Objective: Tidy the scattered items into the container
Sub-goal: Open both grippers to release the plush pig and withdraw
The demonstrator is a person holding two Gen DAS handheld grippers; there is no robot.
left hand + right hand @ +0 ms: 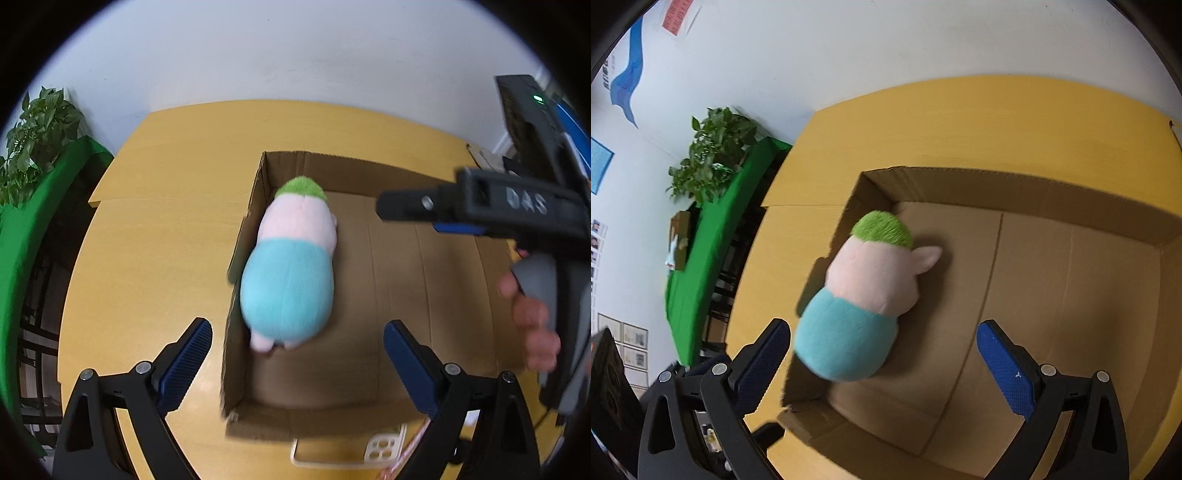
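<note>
The plush toy [286, 273] lay inside the cardboard box [424, 258], tucked against the box's wall at nine o'clock, green tuft pointing to twelve o'clock and turquoise body toward six, with nothing touching it. The left tool [297, 354] hung above the box with its blue pads spread wide, released, nothing between them but the view down onto the toy's lower end. In the right wrist view the right tool [882, 354] was likewise spread wide and empty, and the plush toy [864, 306] sat below it in the box's nine o'clock corner, one pink ear poking toward three o'clock. The cardboard box [1071, 295] rested on the yellow wooden surface [960, 122], and the rest of its floor lay bare out to three o'clock. From the left wrist view, the right tool's black body came in at three o'clock with a hand [532, 321] wrapped around its grey grip. At six o'clock, just outside the box wall, a white item [384, 448] lay on the surface [155, 221], too blurred to name. A leafy plant [35, 136] and a green cloth [33, 236] stood off at nine to ten o'clock.
</note>
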